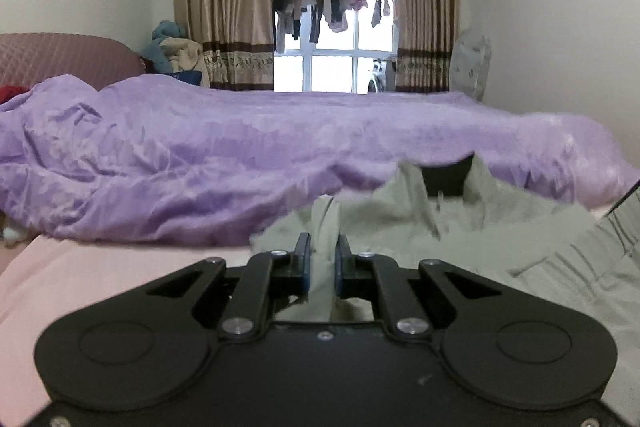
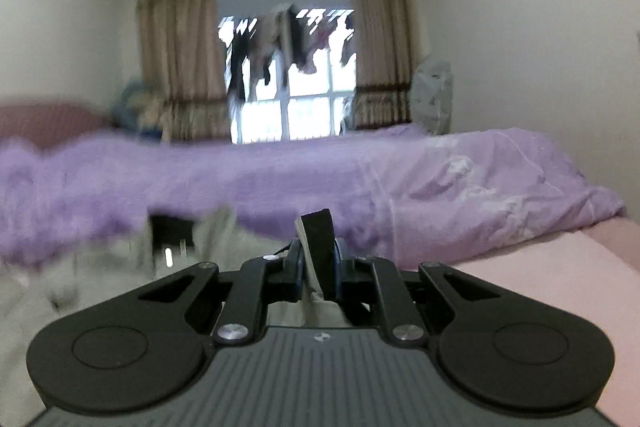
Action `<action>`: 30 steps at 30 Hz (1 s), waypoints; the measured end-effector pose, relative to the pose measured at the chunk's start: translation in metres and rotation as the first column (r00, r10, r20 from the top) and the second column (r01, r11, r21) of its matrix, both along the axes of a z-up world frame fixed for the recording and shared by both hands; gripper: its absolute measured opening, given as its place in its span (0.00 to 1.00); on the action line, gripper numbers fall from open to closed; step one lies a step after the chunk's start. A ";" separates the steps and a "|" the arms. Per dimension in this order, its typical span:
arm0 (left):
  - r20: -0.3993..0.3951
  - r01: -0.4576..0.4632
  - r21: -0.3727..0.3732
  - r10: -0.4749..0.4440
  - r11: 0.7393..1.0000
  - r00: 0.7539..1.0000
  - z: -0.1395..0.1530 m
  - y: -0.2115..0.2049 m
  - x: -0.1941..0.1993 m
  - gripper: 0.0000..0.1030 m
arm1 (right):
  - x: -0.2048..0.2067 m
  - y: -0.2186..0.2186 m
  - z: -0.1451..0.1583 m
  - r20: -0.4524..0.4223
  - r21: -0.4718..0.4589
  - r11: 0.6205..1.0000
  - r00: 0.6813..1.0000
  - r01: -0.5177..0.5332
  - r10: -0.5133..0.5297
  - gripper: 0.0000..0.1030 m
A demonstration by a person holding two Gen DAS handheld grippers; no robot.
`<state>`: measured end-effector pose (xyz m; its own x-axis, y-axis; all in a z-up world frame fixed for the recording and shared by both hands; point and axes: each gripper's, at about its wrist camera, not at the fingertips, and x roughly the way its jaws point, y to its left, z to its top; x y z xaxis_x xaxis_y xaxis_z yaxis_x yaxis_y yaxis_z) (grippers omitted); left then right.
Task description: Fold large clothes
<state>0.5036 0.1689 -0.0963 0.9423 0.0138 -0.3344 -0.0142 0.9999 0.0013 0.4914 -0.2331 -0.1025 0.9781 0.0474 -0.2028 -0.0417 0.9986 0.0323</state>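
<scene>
**Two grippers pinching a jacket's near edge**

The grey-green jacket [image 1: 460,227] is lying on the pink sheet [image 1: 100,267], collar [image 1: 448,179] pointing far toward the purple blanket [image 1: 200,155], long axis running near to far. The left gripper [image 1: 323,251] and right gripper [image 2: 318,255] are each pinching a fold of its fabric, apparently to carry that edge over.

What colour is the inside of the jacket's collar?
Black, against the pale grey-green jacket; the collar lining shows best in the left wrist view.
</scene>
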 end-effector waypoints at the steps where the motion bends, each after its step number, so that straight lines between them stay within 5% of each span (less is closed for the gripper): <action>1: -0.009 0.009 0.003 -0.009 1.000 1.000 -0.006 0.000 -0.005 0.09 | -0.003 0.000 -0.009 -0.017 -0.035 0.999 1.000 -0.010 0.010 0.16; 5: -0.081 0.011 0.005 -0.010 1.000 0.997 -0.029 0.002 -0.006 0.09 | 0.006 -0.002 -0.037 -0.142 -0.079 0.995 0.989 -0.058 0.047 0.21; 7: -0.085 0.007 0.010 -0.006 1.000 0.996 -0.031 0.000 -0.005 0.09 | 0.012 -0.004 -0.045 -0.172 -0.068 0.996 0.984 -0.056 0.044 0.41; 9: -0.081 0.010 0.012 -0.009 1.000 0.997 -0.028 0.000 -0.007 0.09 | 0.019 -0.006 -0.050 -0.208 -0.063 0.996 0.977 -0.067 0.052 0.49; 11: -0.077 0.009 0.008 -0.008 1.000 0.997 -0.026 0.003 -0.011 0.09 | 0.013 -0.007 -0.049 -0.175 -0.055 0.997 0.983 -0.059 0.048 0.51; 15: -0.080 0.007 0.004 -0.007 1.000 0.997 -0.027 0.005 -0.014 0.09 | 0.003 -0.006 -0.043 -0.094 -0.087 0.995 0.994 -0.056 0.048 0.77; 17: -0.087 0.002 0.011 -0.001 1.000 0.996 -0.028 0.003 -0.011 0.09 | 0.010 -0.003 -0.044 -0.130 -0.110 0.991 0.989 -0.080 0.065 0.78; 21: -0.087 -0.002 0.018 0.004 1.000 0.996 -0.029 0.001 -0.013 0.09 | 0.030 -0.003 -0.054 -0.207 -0.076 0.987 0.971 -0.141 0.122 0.60; 25: -0.090 -0.006 0.011 0.007 1.000 0.996 -0.030 0.003 -0.016 0.09 | 0.042 -0.003 -0.063 -0.274 -0.071 0.985 0.953 -0.155 0.130 0.18; 30: -0.074 -0.021 0.003 0.021 1.000 0.997 -0.032 0.001 -0.018 0.10 | 0.012 0.002 -0.053 -0.132 -0.088 0.991 0.987 -0.101 0.088 0.11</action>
